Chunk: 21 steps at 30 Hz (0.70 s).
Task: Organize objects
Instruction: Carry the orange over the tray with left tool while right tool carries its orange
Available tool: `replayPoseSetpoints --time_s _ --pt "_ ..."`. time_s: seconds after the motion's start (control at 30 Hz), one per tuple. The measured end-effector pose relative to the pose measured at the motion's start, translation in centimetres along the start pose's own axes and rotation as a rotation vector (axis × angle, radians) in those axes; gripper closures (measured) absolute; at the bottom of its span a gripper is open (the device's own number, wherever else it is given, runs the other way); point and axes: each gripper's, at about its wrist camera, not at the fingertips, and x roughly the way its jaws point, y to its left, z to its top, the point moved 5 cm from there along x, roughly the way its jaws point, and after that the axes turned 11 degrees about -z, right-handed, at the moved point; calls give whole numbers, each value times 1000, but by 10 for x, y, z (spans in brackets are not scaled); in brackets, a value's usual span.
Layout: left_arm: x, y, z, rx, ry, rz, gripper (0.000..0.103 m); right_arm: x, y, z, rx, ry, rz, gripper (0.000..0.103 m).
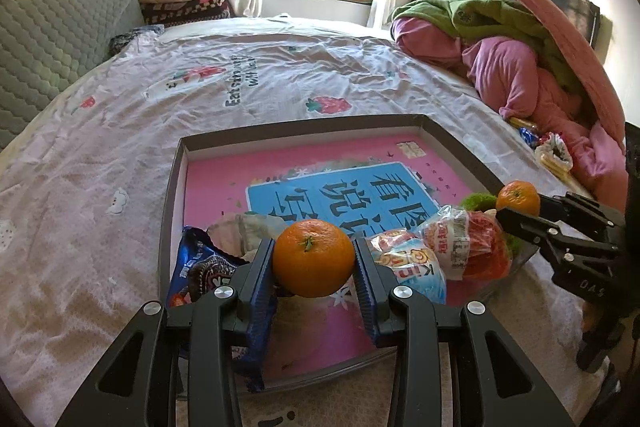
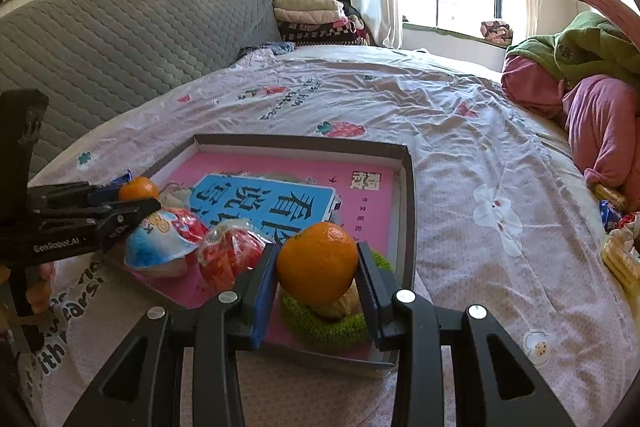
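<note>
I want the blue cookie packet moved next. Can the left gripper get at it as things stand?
Probably not yet: the left gripper is shut on an orange, though the packet lies just beside its finger.

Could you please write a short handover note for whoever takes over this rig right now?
Left claw: shut on an orange, held over the near left part of the tray.
Right claw: shut on a second orange, held above the green ring at the tray's near right corner.
Already in the tray: a blue cookie packet, a blue-and-white snack bag, a red snack bag and the green ring.
Left to do: set down both oranges, probably in the tray. More snack packets lie on the bed to the right, by the pink clothes.
</note>
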Motion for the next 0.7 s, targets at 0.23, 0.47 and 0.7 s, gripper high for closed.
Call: replayPoseSetpoints --time_s 0.23,0.47,0.7 --pt "4 -5 -3 26 15 2 64 1 7 -4 -51 -8 -28 65" --pt "4 -6 -4 32 16 23 64 -1 13 -6 -80 -22 -40 65" --pt "4 -7 -4 43 15 44 64 -2 16 -6 -101 -28 -51 64"
